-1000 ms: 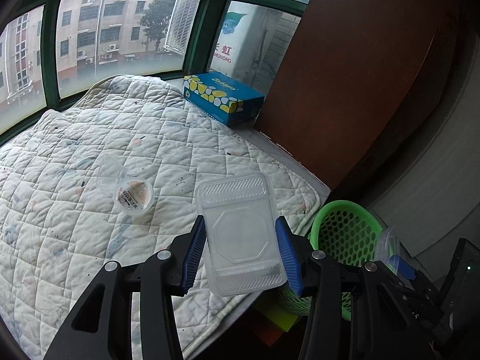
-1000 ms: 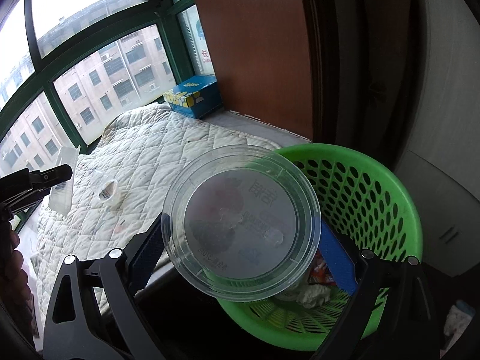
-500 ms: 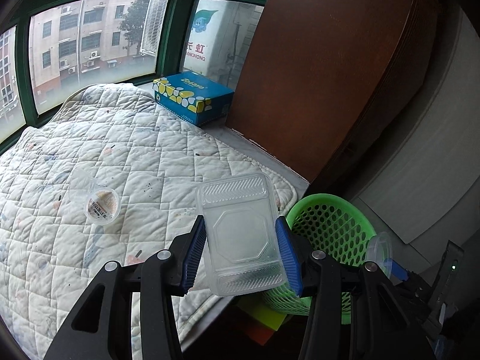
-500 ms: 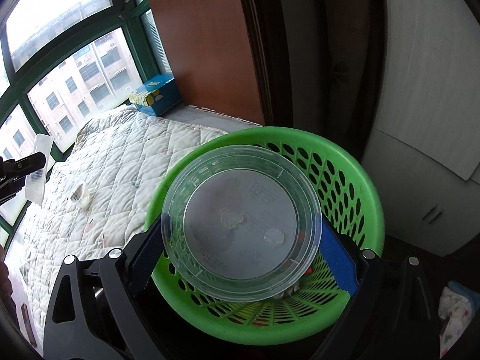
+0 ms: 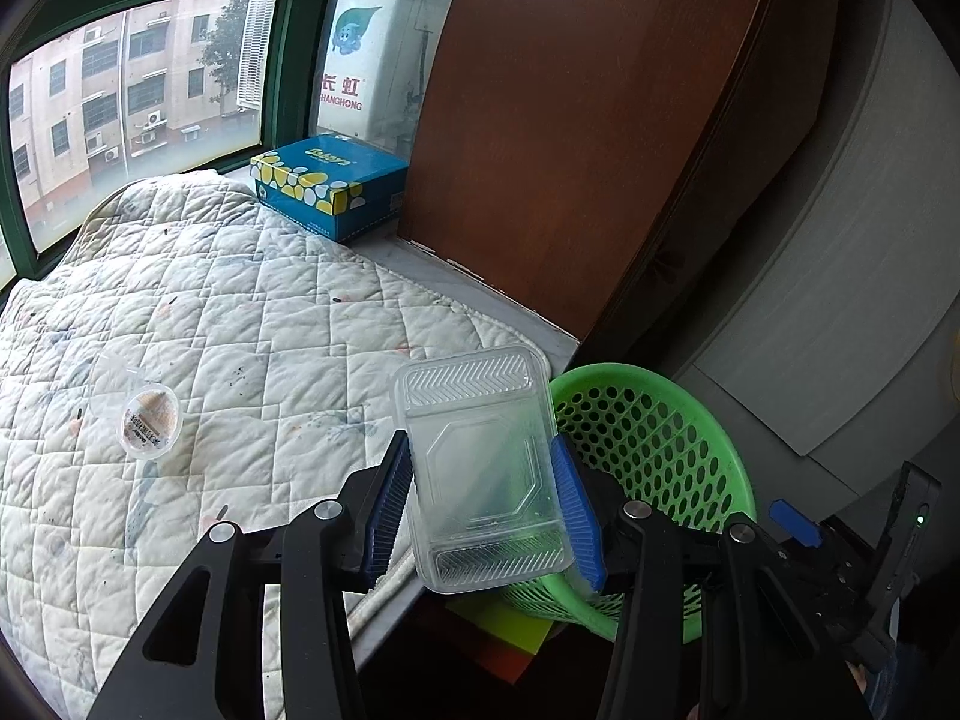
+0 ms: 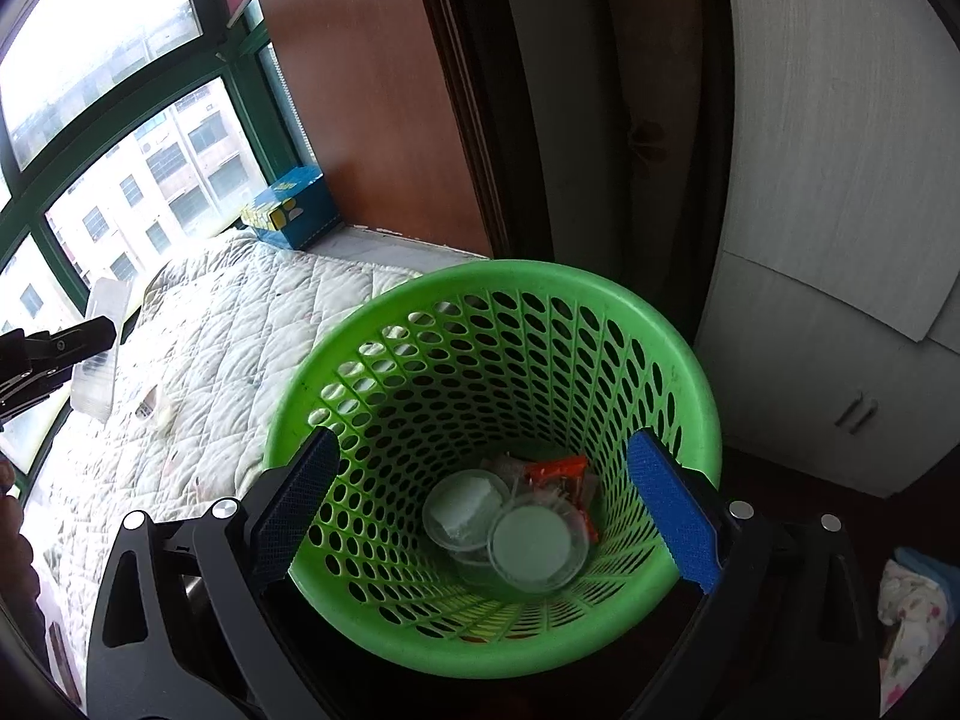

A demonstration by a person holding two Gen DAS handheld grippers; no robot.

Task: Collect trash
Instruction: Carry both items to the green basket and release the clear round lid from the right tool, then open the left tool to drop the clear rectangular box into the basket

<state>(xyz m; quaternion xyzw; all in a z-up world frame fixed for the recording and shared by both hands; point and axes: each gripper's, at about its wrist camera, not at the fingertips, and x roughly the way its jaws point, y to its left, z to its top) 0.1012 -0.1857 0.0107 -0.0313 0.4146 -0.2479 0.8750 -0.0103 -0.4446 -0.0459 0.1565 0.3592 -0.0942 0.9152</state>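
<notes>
Claws on both sides now: the left claw (image 5: pixel 483 507) pinches a clear plastic tray (image 5: pixel 480 468) between its blue pads, held at the edge of the quilted bed (image 5: pixel 240 324), just beside the green basket (image 5: pixel 672 396). Right claw (image 6: pixel 486 507) hangs spread wide over that basket (image 6: pixel 690 372), gripping nothing; round lids (image 6: pixel 537 546) and an orange wrapper (image 6: pixel 558 471) lie inside. A small cup (image 5: pixel 150 420) sits on the quilt.

A room in a home, likely a bedroom. A white quilted mattress pad (image 5: pixel 240 348) covers a window ledge beneath green-framed windows (image 5: pixel 288 60) facing apartment blocks. A blue tissue box (image 5: pixel 330 186) sits beside a brown wooden panel (image 5: pixel 570 120). A green plastic wastebasket (image 6: pixel 672 360) stands near grey cupboard doors (image 6: pixel 840 330).
</notes>
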